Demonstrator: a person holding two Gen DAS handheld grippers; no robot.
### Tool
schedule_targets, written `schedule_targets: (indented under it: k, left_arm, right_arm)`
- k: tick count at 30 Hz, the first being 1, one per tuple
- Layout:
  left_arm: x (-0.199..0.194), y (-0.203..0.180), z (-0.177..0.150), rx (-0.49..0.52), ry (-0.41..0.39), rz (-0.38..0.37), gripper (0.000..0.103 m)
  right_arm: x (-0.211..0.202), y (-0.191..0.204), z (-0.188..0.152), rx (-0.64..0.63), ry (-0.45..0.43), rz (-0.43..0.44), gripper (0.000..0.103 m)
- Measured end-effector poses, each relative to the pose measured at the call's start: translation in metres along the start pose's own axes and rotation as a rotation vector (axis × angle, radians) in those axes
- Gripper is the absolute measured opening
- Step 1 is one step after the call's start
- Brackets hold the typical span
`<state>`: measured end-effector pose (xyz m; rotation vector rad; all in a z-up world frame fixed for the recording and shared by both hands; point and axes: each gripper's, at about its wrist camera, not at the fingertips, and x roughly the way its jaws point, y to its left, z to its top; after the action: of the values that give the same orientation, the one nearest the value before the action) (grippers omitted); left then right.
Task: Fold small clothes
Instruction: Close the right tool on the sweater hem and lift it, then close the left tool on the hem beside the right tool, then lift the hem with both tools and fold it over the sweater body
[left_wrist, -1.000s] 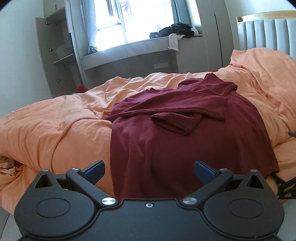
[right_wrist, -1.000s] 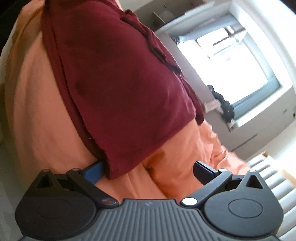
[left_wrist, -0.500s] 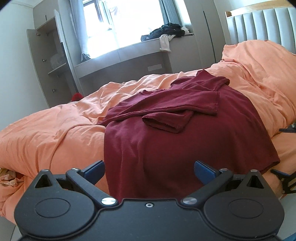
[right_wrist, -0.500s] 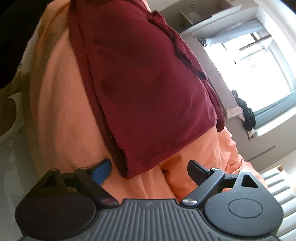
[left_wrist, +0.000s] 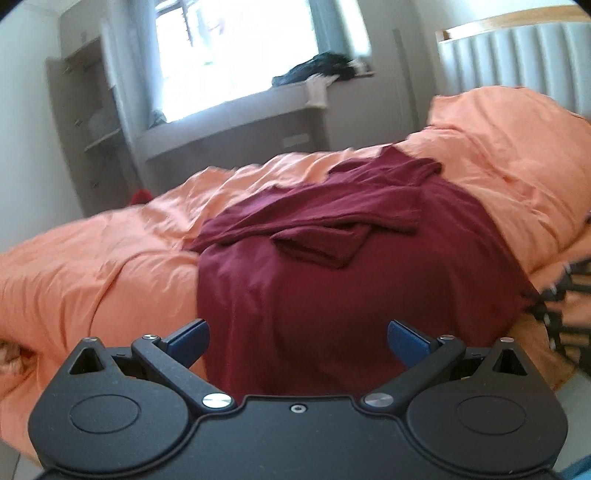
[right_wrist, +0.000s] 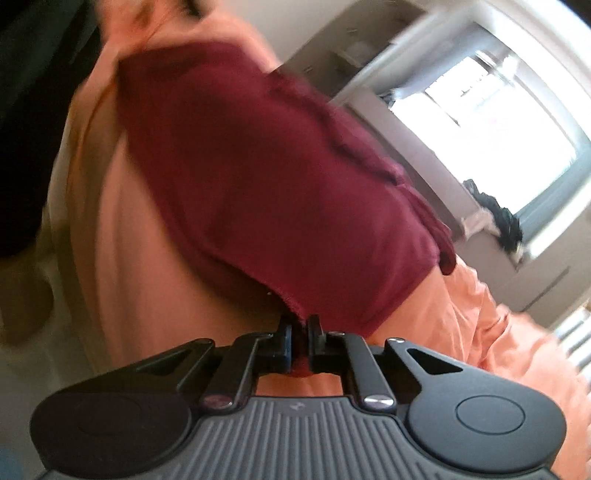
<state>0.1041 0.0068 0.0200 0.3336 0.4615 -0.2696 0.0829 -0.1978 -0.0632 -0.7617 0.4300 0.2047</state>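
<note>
A dark red T-shirt (left_wrist: 332, 288) lies on the orange duvet (left_wrist: 92, 266), its sleeves folded in across the chest and its hem hanging over the near bed edge. My left gripper (left_wrist: 297, 328) stands open in front of that hem, with nothing between its blue pads. In the right wrist view, the jaws of my right gripper (right_wrist: 300, 325) are closing, and the pads pinch the bottom corner of the T-shirt (right_wrist: 277, 184) where it hangs over the duvet (right_wrist: 147, 295). That view is blurred by motion. The right gripper (left_wrist: 561, 295) also shows as a dark blur at the left view's right edge.
An orange pillow (left_wrist: 517, 129) lies against a padded headboard (left_wrist: 517, 55) on the right. Behind the bed, a window bench holds a pile of dark clothes (left_wrist: 325, 66). An open shelf unit (left_wrist: 92, 129) stands at the left. A small red item (left_wrist: 140, 195) lies beyond the bed.
My right gripper has gone from wide open around the shirt's bottom corner to pinched shut on it, and has risen slightly. The left gripper stays open and has hardly moved.
</note>
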Motion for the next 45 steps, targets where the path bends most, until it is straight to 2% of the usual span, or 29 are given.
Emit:
schedule_targets:
  k: [4,7,12,15,17,18,19,20,21,22,27,30,32,34,36,38,42,45]
  left_arm:
    - [-0.004,-0.024,0.004,0.071,-0.022,-0.078,0.102]
    - [-0.001,-0.048,0.008,0.144,-0.028,-0.133,0.102]
    - [0.028,-0.086,0.018,0.249,0.04,-0.11,0.102]
    - [0.048,-0.085,0.026,0.214,0.11,-0.107,0.091]
    - [0.058,-0.078,0.03,0.183,0.14,-0.057,0.083]
    - [0.06,-0.075,0.03,0.178,0.15,-0.027,0.073]
    - [0.063,-0.07,0.031,0.176,0.159,0.008,0.059]
    - [0.065,-0.065,0.031,0.176,0.166,0.04,0.05]
    - [0.066,-0.06,0.03,0.179,0.174,0.072,0.035]
    - [0.065,-0.055,0.03,0.181,0.176,0.096,0.031]
    - [0.055,-0.03,0.023,0.228,0.179,0.194,0.033]
    - [0.051,-0.018,0.019,0.211,0.208,0.201,0.039]
    - [0.049,-0.01,0.02,0.169,0.2,0.199,0.037]
    - [0.047,-0.004,0.021,0.141,0.184,0.201,0.015]
    - [0.043,-0.002,0.022,0.133,0.167,0.212,0.005]
    - [0.032,-0.001,0.024,0.124,0.111,0.234,0.004]
    - [0.003,-0.013,0.028,0.145,-0.023,0.331,0.004]
    - [-0.022,-0.019,0.03,0.086,-0.062,0.3,0.004]
  right_arm:
    - [-0.024,-0.039,0.02,0.149,-0.098,0.01,0.008]
    - [-0.036,-0.062,0.029,0.19,-0.169,0.003,0.008]
    - [-0.056,-0.082,0.038,0.228,-0.278,-0.026,0.007]
    - [-0.071,-0.084,0.04,0.251,-0.327,-0.052,0.007]
    - [-0.08,-0.088,0.04,0.267,-0.354,-0.07,0.007]
    - [-0.085,-0.089,0.041,0.275,-0.366,-0.078,0.007]
    - [-0.09,-0.088,0.041,0.284,-0.378,-0.089,0.007]
    - [-0.094,-0.089,0.041,0.293,-0.389,-0.101,0.007]
    - [-0.096,-0.091,0.04,0.305,-0.4,-0.112,0.007]
    - [-0.101,-0.093,0.04,0.314,-0.408,-0.12,0.007]
    - [-0.11,-0.099,0.039,0.352,-0.432,-0.153,0.007]
    - [-0.113,-0.097,0.038,0.342,-0.427,-0.16,0.007]
    - [-0.112,-0.097,0.038,0.34,-0.419,-0.163,0.007]
    - [-0.111,-0.095,0.036,0.336,-0.41,-0.171,0.007]
    - [-0.111,-0.093,0.034,0.337,-0.408,-0.191,0.007]
    - [-0.113,-0.09,0.028,0.355,-0.414,-0.22,0.007]
    - [-0.126,-0.081,0.016,0.391,-0.427,-0.277,0.006]
    - [-0.141,-0.079,0.007,0.421,-0.442,-0.312,0.006]
